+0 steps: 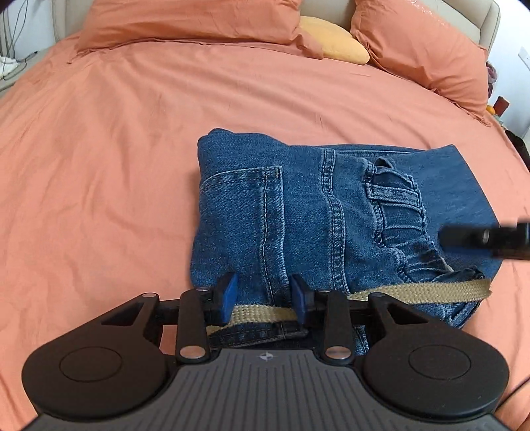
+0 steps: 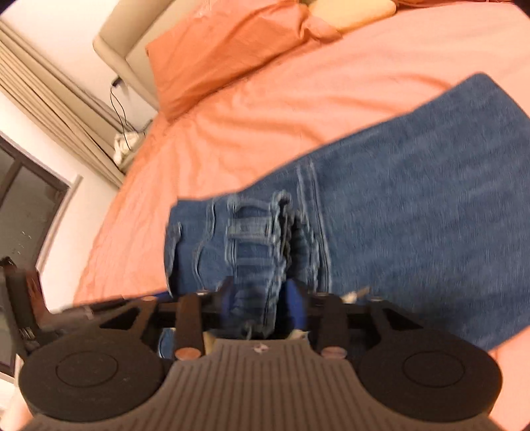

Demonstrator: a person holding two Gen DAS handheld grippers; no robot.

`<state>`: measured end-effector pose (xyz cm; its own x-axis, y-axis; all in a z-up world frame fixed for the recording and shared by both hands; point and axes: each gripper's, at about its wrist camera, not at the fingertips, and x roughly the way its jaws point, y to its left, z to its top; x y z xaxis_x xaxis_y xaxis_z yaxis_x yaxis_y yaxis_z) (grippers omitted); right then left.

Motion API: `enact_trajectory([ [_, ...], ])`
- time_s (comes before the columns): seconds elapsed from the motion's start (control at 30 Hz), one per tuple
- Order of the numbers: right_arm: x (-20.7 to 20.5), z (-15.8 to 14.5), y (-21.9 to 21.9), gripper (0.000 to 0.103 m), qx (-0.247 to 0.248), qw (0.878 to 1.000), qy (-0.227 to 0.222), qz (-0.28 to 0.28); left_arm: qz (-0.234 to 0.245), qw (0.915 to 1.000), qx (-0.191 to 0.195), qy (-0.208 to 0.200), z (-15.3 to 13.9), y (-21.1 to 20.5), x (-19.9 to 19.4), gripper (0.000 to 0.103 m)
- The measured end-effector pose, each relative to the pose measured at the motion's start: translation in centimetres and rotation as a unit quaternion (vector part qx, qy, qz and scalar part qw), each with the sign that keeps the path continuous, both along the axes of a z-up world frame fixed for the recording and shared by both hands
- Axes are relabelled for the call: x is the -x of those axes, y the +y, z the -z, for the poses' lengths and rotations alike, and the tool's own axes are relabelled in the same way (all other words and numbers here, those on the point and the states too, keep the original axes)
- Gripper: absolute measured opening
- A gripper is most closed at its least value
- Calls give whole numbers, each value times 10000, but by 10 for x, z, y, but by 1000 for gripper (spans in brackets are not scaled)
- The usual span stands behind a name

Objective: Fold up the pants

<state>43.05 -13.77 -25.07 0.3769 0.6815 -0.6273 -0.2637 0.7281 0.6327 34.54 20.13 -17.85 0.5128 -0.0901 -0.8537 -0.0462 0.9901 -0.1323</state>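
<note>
Folded blue jeans [image 1: 291, 212] lie on the salmon-sheeted bed [image 1: 109, 159], toward its right side, well short of the pillows [image 1: 185, 23] at the head. The left tool [image 1: 264, 296] stands part open over the jeans' near edge and a tan woven belt [image 1: 417, 291], gripping nothing. The right tool [image 2: 258, 306] straddles the gathered waistband [image 2: 255, 252]; blur hides whether its pads press

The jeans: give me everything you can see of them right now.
The jeans are blue denim, folded into a thick bundle on the orange bedsheet, one flat layer spreading beneath to the right. Back pocket, seams, gathered elastic waistband with belt loops and a tan woven belt show. Both grippers' jaws straddle the near edge; contact is unclear.
</note>
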Motion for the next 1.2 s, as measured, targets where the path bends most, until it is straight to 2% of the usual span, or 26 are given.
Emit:
enact_trajectory([
  [0.1, -25, 4, -2, 38, -227, 9995, 213, 89, 13, 10000, 48, -8, 1, 2, 0, 39],
  [0.3, -70, 33, 11, 39, -606, 9948, 824, 22, 20, 9999, 108, 25, 0, 4, -1, 39],
  [0.5, -90, 64, 27, 39, -1036, 9864, 1274, -73, -39, 9999, 113, 55, 4, 3, -4, 39],
  [0.6, -92, 72, 36, 24, -969, 9869, 1286, -60, -40, 9999, 96, 72, 6, 2, -6, 39],
  [0.67, -88, 69, 36, 19, -934, 9882, 1213, -66, -32, 9999, 106, 83, 6, 2, -6, 39],
  [0.8, -80, 33, 49, 16, -546, 9960, 673, -234, -138, 9994, 297, -85, -2, 7, 1, 40],
  [0.93, -74, -34, 61, 15, -536, 9972, 53, -514, -499, 9941, 739, -623, -33, 24, 15, 41],
  [1.0, -70, -75, 68, 15, -363, 9968, -286, -657, -566, 9911, 849, -859, -51, 30, 22, 42],
  [1.07, -68, -113, 73, 15, -173, 9951, -589, -777, -570, 9885, 917, -1057, -66, 32, 27, 48],
  [1.2, -75, -165, 71, 15, 153, 9934, -756, -854, -476, 9850, 1052, -1284, -85, 26, 32, 53],
])
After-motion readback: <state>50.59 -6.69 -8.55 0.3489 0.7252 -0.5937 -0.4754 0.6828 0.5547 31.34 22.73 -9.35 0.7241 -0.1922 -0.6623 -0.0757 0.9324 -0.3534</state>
